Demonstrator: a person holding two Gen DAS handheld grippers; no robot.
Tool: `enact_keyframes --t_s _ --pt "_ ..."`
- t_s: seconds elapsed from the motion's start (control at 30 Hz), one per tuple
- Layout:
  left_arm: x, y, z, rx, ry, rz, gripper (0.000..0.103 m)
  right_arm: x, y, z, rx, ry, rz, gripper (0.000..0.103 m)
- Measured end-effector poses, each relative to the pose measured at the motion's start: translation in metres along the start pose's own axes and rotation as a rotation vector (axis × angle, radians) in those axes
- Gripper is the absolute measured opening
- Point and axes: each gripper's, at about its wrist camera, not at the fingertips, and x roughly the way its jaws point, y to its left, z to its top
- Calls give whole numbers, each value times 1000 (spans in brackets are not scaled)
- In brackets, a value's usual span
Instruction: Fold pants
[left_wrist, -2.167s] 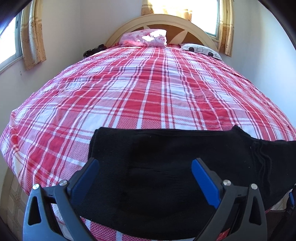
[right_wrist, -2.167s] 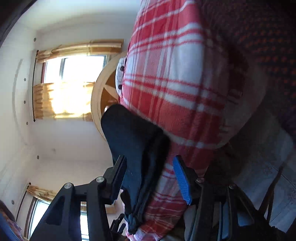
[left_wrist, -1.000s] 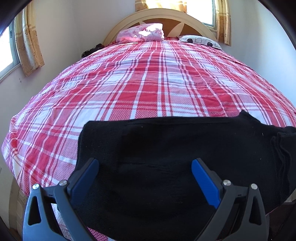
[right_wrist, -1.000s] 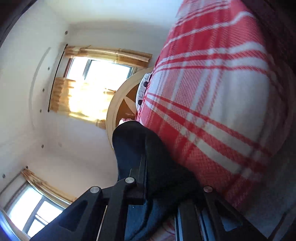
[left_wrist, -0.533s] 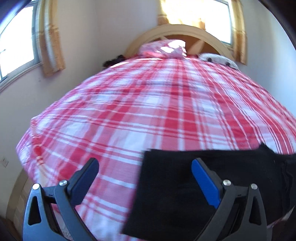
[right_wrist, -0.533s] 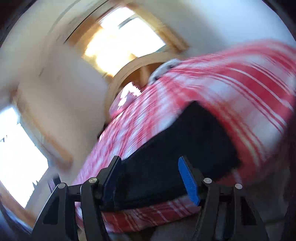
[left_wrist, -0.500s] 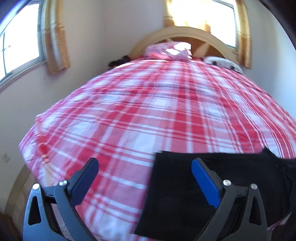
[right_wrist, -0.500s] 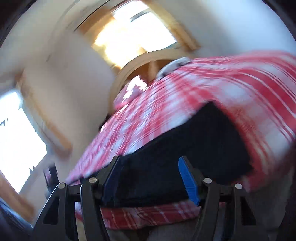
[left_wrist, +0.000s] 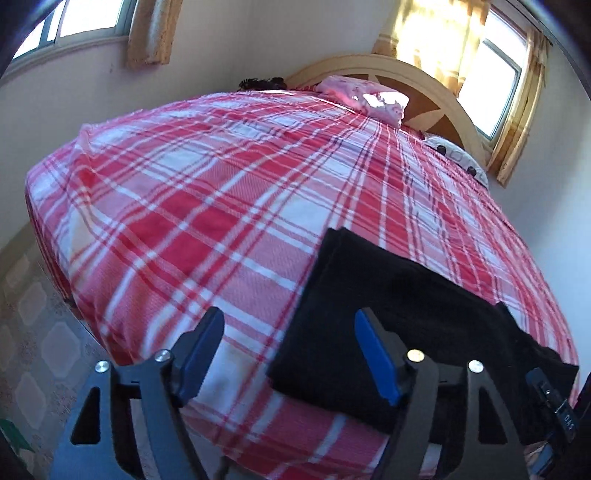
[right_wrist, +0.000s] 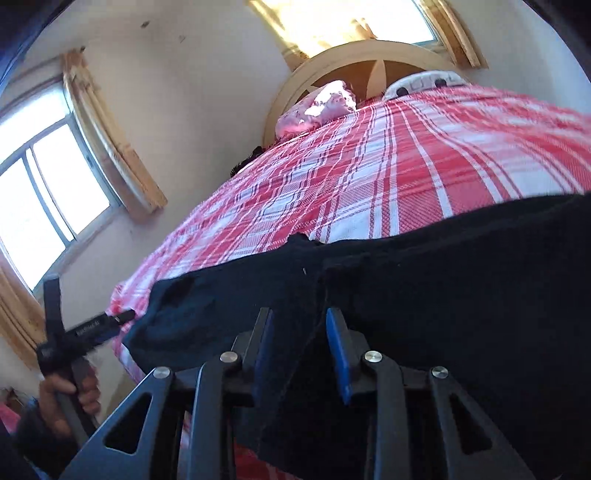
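Note:
The black pants (left_wrist: 399, 310) lie folded flat near the foot edge of the bed with the red plaid cover (left_wrist: 221, 192). My left gripper (left_wrist: 291, 343) is open and empty, at the pants' left end, its right finger over the black cloth. In the right wrist view the pants (right_wrist: 443, 280) fill the foreground, with a fold edge running between the fingers. My right gripper (right_wrist: 301, 339) has its jaws partly closed around that fold edge; whether the pads press the cloth is unclear.
A pink pillow (left_wrist: 364, 98) and a white spotted pillow (left_wrist: 454, 155) lie by the wooden headboard (left_wrist: 388, 66). Curtained windows are on the left wall and behind the headboard. The patterned floor (left_wrist: 22, 325) lies left of the bed. The left hand-held gripper (right_wrist: 81, 328) shows in the right wrist view.
My left gripper has swung left off the middle of the pants to their left end. My right gripper let go, opened, turned upright, and its jaws have now narrowed over a fold edge.

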Motion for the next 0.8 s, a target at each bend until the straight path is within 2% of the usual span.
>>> enact_keyframes --t_s 0.1,0.2,0.3,0.37,0.47,0.6,0.67,0.73,0.8 --pt "-2 -7 -20 -59 31 -64 69 -1 -1 1 55 -6 26 32" --pt "0 -12 -23 -55 25 -40 69 -1 5 4 38 -10 15 32" --pt "-6 3 -20 -168 30 -90 69 -2 5 3 42 -16 24 32" --pt "-12 11 -21 -202 5 -65 69 -3 3 3 54 -14 35 32" --pt "-8 11 -24 -168 33 -33 69 -3 1 3 65 -18 44 32" --pt "-8 3 -28 -153 29 -62 69 -3 0 2 62 -24 47 32" --pt "-9 -2 -29 -131 23 -88 64 -3 -1 3 65 -23 55 32" --pt "-8 -6 -29 -101 21 -77 64 -3 -2 3 71 -24 62 32" --pt "-5 -2 -28 -124 30 -92 62 -3 -2 2 80 -28 62 32"
